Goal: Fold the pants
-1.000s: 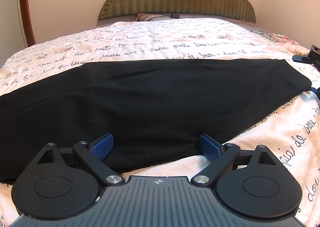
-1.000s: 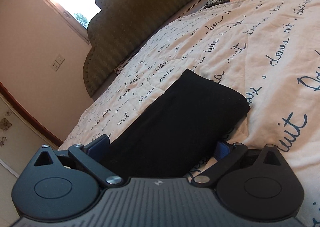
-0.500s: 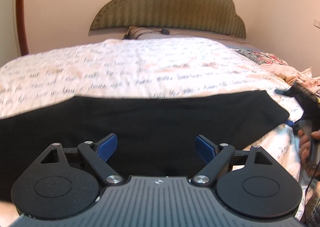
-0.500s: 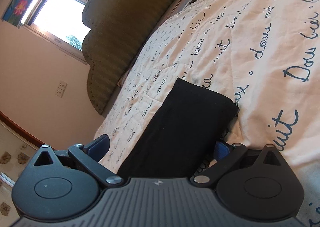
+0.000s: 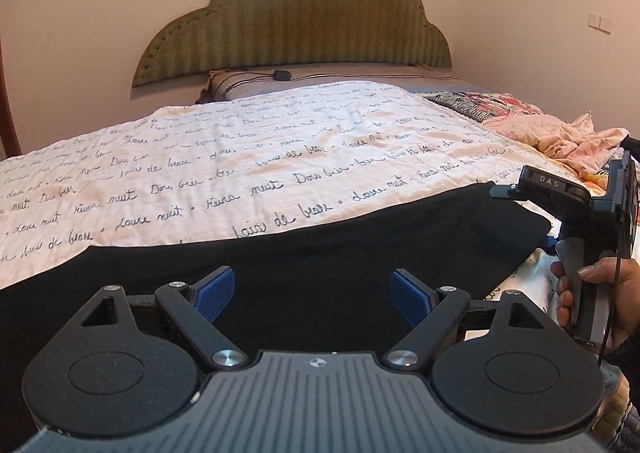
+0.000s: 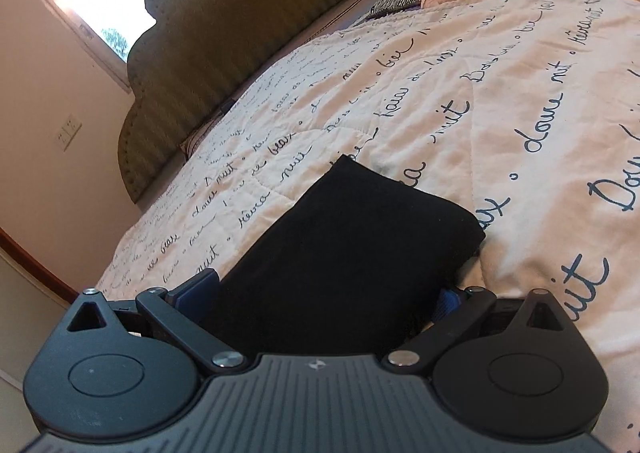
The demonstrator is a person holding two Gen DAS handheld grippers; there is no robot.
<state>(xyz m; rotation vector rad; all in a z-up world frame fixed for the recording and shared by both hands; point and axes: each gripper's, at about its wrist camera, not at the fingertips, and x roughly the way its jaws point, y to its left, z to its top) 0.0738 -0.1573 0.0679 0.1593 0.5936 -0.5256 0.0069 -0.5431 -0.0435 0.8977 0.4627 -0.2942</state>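
The black pants lie in a long flat band across the near part of the bed. My left gripper is open, its blue pads wide apart above the near edge of the pants, holding nothing. In the right wrist view the end of the pants runs between the fingers of my right gripper. Its jaws stand wide apart on either side of the cloth. The right gripper also shows in the left wrist view, held by a hand at the right end of the pants.
The white quilt with blue script covers the bed. A green padded headboard stands at the far wall. Crumpled pink bedding lies at the far right. A pillow with a small black object lies below the headboard.
The left gripper has risen and tipped up, so more of the room shows and the pants sit lower in view. The right gripper has shifted slightly. Both stay open.
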